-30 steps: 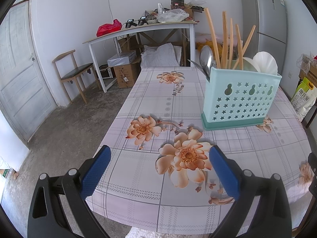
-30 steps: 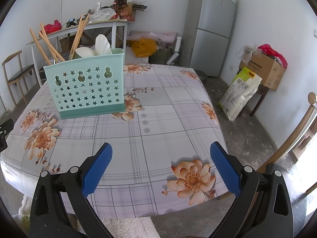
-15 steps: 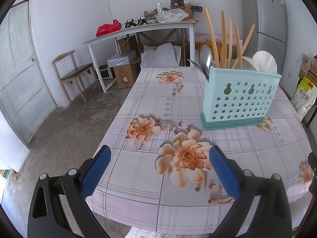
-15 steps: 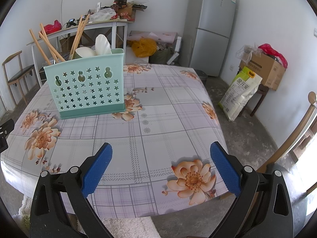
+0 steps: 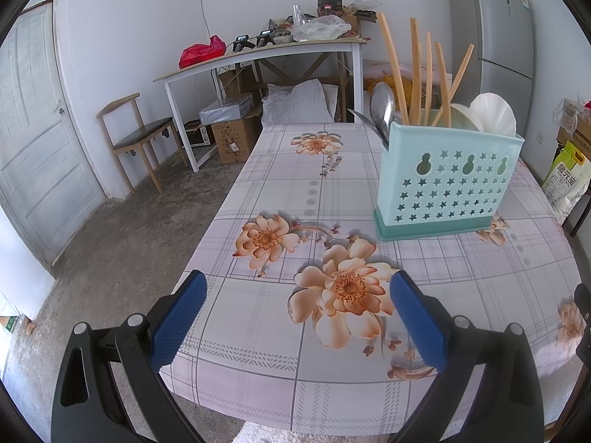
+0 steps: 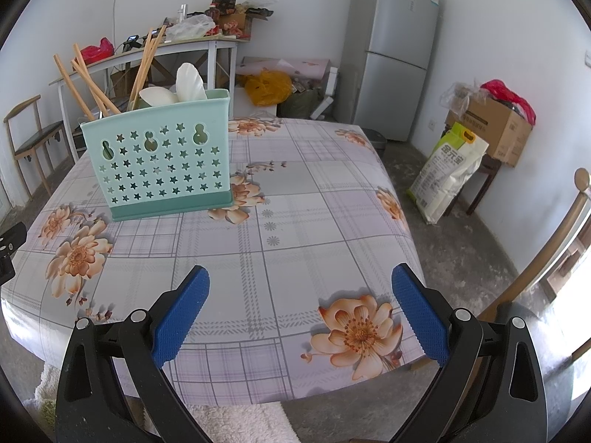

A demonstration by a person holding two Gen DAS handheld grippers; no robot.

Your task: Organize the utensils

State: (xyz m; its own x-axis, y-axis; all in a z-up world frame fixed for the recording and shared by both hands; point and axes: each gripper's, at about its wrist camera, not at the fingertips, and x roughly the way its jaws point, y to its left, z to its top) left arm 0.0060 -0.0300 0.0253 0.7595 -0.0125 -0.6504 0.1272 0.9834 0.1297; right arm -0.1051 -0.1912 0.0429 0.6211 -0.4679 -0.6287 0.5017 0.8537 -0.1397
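Left tool (image 5: 295,308): blue pads wide apart, nothing between them, hanging over the near edge of the counter (image 5: 280,184). Right tool (image 6: 299,304): same, pads apart, empty, over the near right part of the counter.

Key relation: the utensil caddy (image 5: 447,181) sits ahead and to the right of the left tool, and ahead and to the left of the right tool, i.e. roughly between the two, well apart from both. Neither arm looks clearly nearer; can't tell from these views. Caddy's long side faces the tools, utensil handles point up, so I'd judge any grab has to come from above, along the handles.

Caddy: mint green plastic, darker base, star and gourd cutouts, standing upright on the floral cloth. Inside, left to right in the left view: metal spoons (image 5: 382,109), a fan of wooden chopsticks (image 5: 415,74) leaning at diff angles, white ceramic spoons (image 5: 493,114). Compartment walls hidden, so can't say which slot holds what.

No loose utensils visible on the counter; sorting looks about done, as a guess.
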